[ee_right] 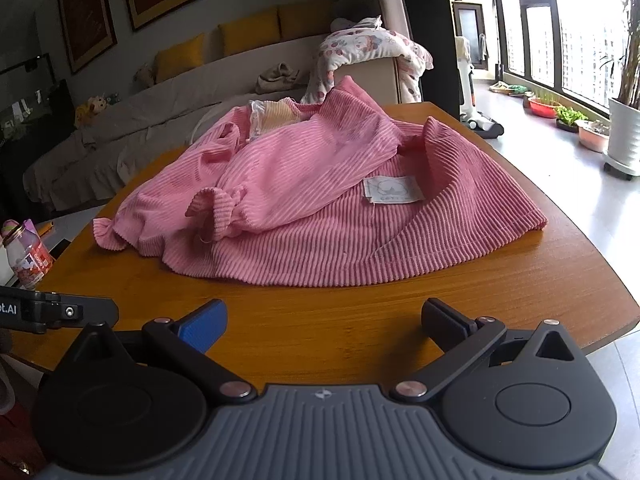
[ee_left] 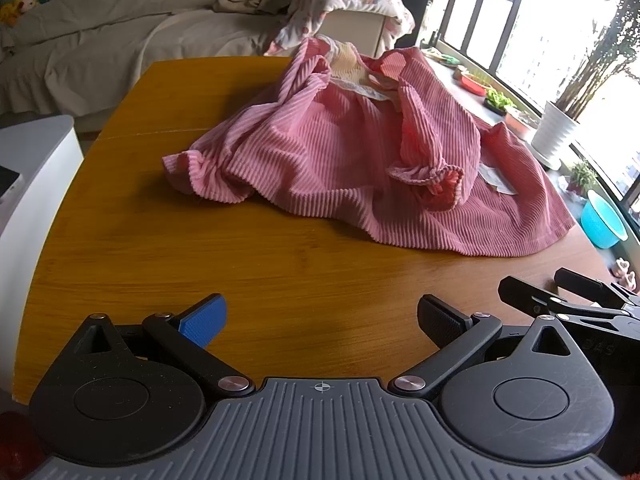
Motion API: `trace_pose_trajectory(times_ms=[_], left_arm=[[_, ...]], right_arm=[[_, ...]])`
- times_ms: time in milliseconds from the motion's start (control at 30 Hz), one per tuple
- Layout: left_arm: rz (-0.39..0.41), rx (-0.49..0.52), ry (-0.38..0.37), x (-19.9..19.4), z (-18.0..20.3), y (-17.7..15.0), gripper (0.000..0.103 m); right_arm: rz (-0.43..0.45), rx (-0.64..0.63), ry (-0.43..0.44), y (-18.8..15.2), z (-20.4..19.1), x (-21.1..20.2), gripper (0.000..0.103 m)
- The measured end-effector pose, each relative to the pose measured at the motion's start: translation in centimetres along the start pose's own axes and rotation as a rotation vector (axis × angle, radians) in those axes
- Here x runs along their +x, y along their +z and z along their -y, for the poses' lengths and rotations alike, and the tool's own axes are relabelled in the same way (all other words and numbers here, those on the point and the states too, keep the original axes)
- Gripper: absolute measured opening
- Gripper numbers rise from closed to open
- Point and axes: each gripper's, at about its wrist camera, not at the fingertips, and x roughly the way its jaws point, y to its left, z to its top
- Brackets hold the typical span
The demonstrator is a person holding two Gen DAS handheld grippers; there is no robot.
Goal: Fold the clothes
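Loosely crumpled pink ribbed, perhaps corduroy, garment (ee_right: 320, 196) on glossy wooden table (ee_right: 360, 320); both claws (ee_left: 320, 320) (ee_right: 324, 320) agape, empty.

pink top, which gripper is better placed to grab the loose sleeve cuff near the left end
Left, probably. The left gripper is open and faces that cuff of the pink top across bare table. The right gripper, also open, sits nearer the hem.

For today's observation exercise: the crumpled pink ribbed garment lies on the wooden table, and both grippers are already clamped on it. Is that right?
Not quite. The pink ribbed garment does lie crumpled on the wooden table, but both wrist views show the left gripper and right gripper open, short of it.
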Motion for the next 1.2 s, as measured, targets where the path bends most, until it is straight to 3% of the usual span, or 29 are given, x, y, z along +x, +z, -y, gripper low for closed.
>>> trace_pose_trajectory(times_ms=[300, 400, 467, 567, 667, 733, 900, 1067, 1200], left_arm=[[-0.010, 0.004, -0.023, 0.3, -0.1, 0.3, 0.103], [0.007, -0.003, -0.104, 0.5, -0.5, 1.6, 0.103], [0.018, -0.007, -0.158, 0.7, -0.8, 2.5, 0.103], [0.057, -0.017, -0.257, 1.0, -0.9, 4.4, 0.103], [0.096, 0.008, -0.361, 2.0, -0.5, 6.7, 0.103], [0.101, 0.026, -0.406, 3.4, -0.1, 8.2, 0.103], [0.068, 0.010, -0.430, 7.3, 0.2, 10.8, 0.103], [-0.047, -0.097, -0.433, 10.7, -1.9, 10.4, 0.103], [0.006, -0.063, -0.488, 10.0, -2.8, 8.6, 0.103]], right_arm=[[-0.019, -0.071, -0.024, -0.2, -0.6, 0.3, 0.103], [-0.037, -0.096, -0.005, -0.1, -0.6, 0.2, 0.103], [-0.066, -0.106, 0.051, 0.3, -0.2, 0.2, 0.103], [-0.111, -0.021, 0.163, 1.8, 1.6, 0.2, 0.103], [-0.082, 0.069, 0.212, 3.5, 3.3, 0.4, 0.103], [-0.041, 0.052, 0.156, 5.0, 3.5, 1.0, 0.103], [0.007, -0.006, 0.049, 8.4, 3.6, 3.5, 0.103], [-0.057, 0.077, 0.087, 10.7, 4.2, 7.9, 0.103], [-0.103, 0.171, 0.130, 10.0, 4.9, 9.8, 0.103]])
